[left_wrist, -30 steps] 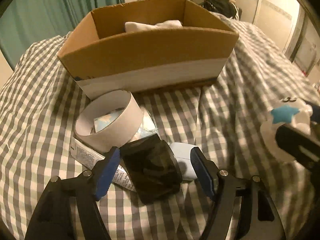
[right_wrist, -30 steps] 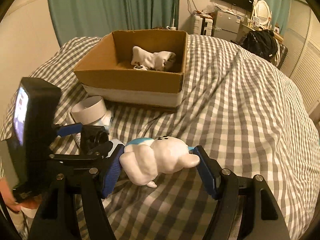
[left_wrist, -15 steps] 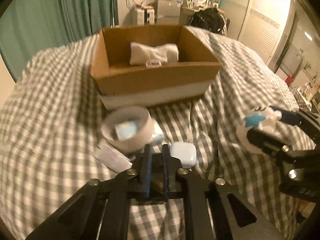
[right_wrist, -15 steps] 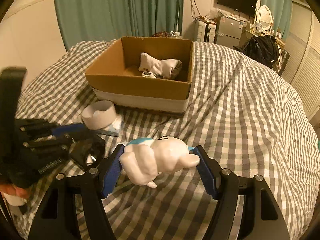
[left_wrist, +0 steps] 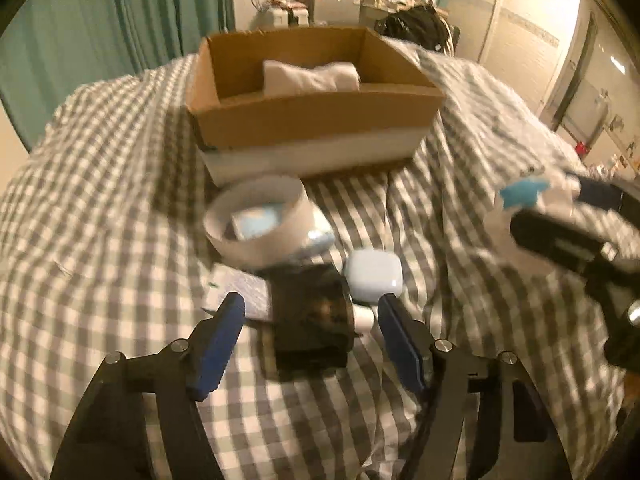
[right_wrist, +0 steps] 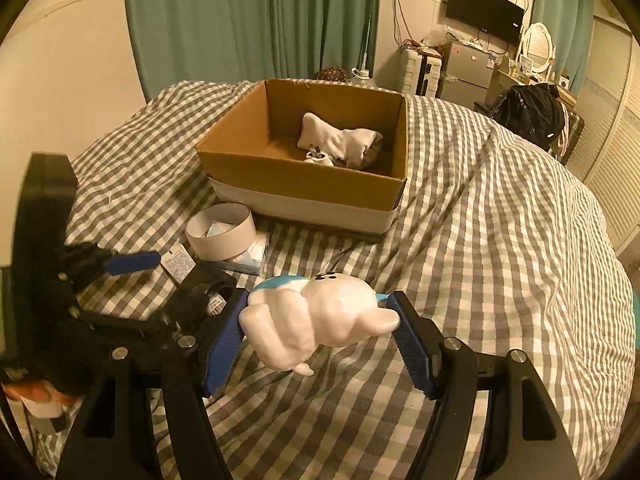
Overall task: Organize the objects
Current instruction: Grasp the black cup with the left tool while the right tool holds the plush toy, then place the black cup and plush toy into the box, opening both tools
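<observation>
My left gripper (left_wrist: 310, 334) is open, its blue fingers either side of a dark bottle (left_wrist: 310, 322) lying on the checked bedspread. A white earbud case (left_wrist: 374, 276), a white tape roll (left_wrist: 258, 220) and a printed packet (left_wrist: 236, 294) lie just beyond it. My right gripper (right_wrist: 320, 332) is shut on a white figurine with a blue star (right_wrist: 320, 316) and holds it above the bed; it shows at the right of the left wrist view (left_wrist: 524, 200). The cardboard box (right_wrist: 304, 184) stands further back with a white cloth (right_wrist: 340, 140) inside.
The checked bedspread (right_wrist: 500, 240) covers the whole bed and falls away at the right. The left gripper (right_wrist: 132, 264) shows at the left of the right wrist view. Green curtains (right_wrist: 248, 20) and room furniture stand behind the box.
My left gripper was shut half a second ago and is now open again around the dark bottle. The right gripper has kept hold of the figurine and drifted slightly.
</observation>
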`<state>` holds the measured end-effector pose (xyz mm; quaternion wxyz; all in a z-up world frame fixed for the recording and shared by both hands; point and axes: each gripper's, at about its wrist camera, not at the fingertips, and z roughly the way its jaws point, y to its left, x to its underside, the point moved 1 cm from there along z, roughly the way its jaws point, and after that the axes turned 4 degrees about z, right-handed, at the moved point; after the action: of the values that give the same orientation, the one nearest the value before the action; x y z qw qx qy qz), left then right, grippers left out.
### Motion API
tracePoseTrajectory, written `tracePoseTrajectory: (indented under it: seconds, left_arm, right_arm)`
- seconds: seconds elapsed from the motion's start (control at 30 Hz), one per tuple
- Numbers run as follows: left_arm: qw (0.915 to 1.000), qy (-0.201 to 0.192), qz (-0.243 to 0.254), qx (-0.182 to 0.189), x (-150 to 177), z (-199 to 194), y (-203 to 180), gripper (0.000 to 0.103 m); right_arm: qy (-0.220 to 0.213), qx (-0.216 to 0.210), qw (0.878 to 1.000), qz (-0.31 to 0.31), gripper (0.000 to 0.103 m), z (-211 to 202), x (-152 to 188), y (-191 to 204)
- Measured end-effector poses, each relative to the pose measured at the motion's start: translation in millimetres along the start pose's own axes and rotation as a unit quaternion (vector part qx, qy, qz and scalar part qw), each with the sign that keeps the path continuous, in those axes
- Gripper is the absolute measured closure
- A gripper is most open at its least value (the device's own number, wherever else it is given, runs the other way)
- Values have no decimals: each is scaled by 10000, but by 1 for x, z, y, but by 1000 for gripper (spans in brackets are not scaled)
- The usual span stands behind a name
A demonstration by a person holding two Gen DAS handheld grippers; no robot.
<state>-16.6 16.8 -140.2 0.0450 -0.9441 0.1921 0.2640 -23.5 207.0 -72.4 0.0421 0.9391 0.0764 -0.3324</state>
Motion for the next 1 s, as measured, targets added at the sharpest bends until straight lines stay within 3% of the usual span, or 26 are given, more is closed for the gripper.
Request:
tracePoseTrajectory:
  seconds: [0.1, 0.13, 0.17, 0.3, 0.5, 1.0]
  left_arm:
    - [9997, 208, 118, 50, 6, 19, -8, 31]
    - [9994, 295, 194, -51, 9, 26, -11, 37]
    - [9990, 350, 243, -138, 11, 31, -12, 54]
    - [9988, 433, 185, -105, 13, 34, -7, 54]
    - [9999, 59, 96, 50, 2, 1, -3, 55]
    - [9957, -798, 282, -385, -47, -74, 12, 55]
  right_arm:
    - [72, 0, 10000, 28, 33, 7, 2, -2]
    - [94, -2, 9999, 35, 33, 9, 2, -3]
    - [113, -3, 9999, 45, 33, 11, 3, -4]
    - [177, -11, 9998, 88, 33, 16, 6, -7]
    - [119, -6, 9999, 94, 33, 11, 4, -7]
    - [-359, 0, 9993, -110, 33, -30, -25, 9]
